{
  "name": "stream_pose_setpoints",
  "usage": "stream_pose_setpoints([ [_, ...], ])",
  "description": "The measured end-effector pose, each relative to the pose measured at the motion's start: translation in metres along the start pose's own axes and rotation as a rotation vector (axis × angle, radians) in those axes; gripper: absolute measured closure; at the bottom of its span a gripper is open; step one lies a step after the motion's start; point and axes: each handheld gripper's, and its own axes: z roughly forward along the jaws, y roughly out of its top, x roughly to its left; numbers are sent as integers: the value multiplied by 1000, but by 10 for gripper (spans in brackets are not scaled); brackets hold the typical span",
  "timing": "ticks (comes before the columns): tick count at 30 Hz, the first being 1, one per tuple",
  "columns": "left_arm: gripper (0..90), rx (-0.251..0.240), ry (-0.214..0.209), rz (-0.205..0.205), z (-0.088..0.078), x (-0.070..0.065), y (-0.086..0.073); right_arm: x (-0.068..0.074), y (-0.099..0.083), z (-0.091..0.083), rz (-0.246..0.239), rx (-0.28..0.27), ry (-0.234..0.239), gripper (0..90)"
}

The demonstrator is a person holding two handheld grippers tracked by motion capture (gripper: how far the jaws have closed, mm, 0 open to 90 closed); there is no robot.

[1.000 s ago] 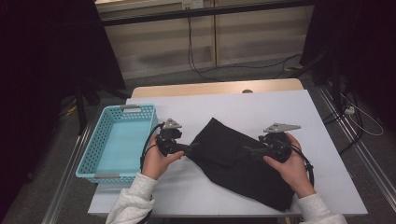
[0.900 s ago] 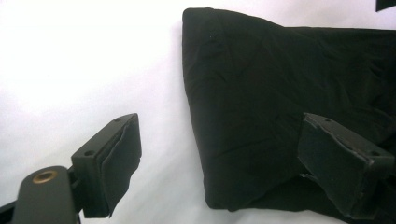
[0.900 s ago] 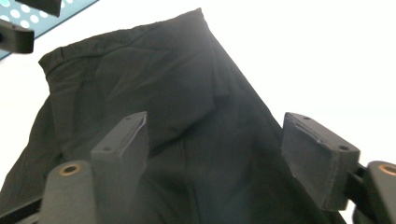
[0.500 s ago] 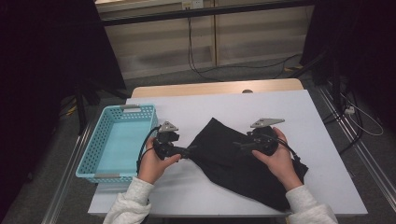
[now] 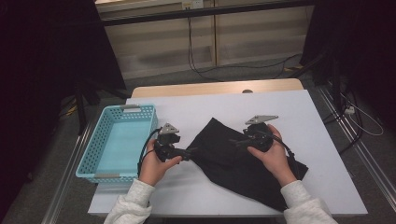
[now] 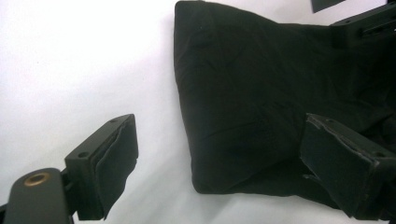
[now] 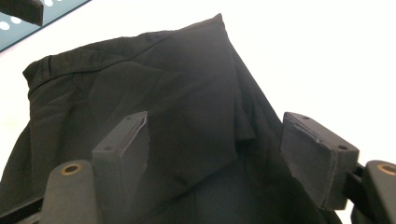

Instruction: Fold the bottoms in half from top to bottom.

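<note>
No text, label, brand, number or sign can be read in any of the views.

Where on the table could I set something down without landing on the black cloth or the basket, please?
The far strip of table beyond the black cloth is bare, as is the right edge. The near-left patch between cloth and blue basket is tight: the left gripper sits there.
</note>
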Motion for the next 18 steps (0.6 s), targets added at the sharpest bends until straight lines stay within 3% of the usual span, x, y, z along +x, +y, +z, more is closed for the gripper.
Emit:
stream_pose_setpoints([
  [9, 119, 12, 11, 10, 0, 2, -4, -1, 0, 11, -28, 18, -7, 339],
  [13, 118, 9, 17, -4, -1, 3, -5, -4, -1, 14, -32, 29, -19, 394],
  [18, 119, 12, 22, -2, -2, 3, -6, -3, -4, 22, -65, 61, -26, 462],
])
